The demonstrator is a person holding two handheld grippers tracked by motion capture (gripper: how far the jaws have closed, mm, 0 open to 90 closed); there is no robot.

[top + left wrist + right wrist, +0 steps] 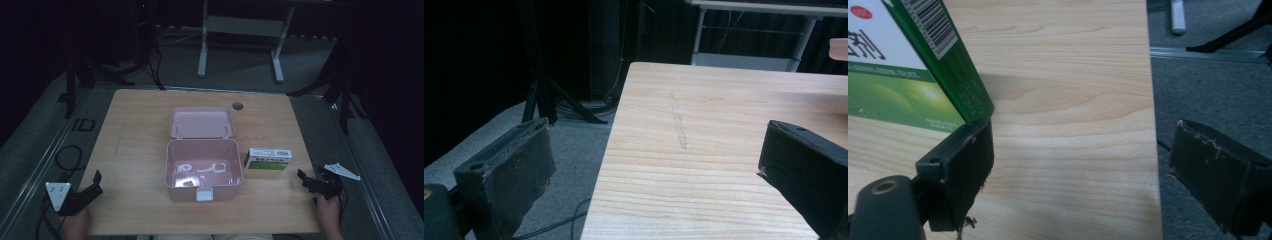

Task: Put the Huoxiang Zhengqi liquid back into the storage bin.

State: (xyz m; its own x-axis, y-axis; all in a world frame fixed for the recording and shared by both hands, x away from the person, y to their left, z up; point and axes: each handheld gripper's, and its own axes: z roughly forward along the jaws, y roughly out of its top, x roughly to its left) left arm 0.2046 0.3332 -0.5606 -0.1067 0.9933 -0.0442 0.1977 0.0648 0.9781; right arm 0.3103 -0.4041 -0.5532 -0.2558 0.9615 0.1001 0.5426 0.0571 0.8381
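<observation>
Currently green box (268, 159) lies flat, long axis left-right, beside open pink case (203, 170) holding white bits; both grippers (96, 183) (303, 179) open, empty.

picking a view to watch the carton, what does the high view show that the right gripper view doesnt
High view alone: the open pink box with its lid laid back, the left gripper, the person's hands, and the whole carton lying right of the box.
Right gripper view alone: the carton's barcode and green side up close, just beyond one jaw.
Both: the carton, the wooden table, and the right gripper open, nothing between its jaws.
</observation>
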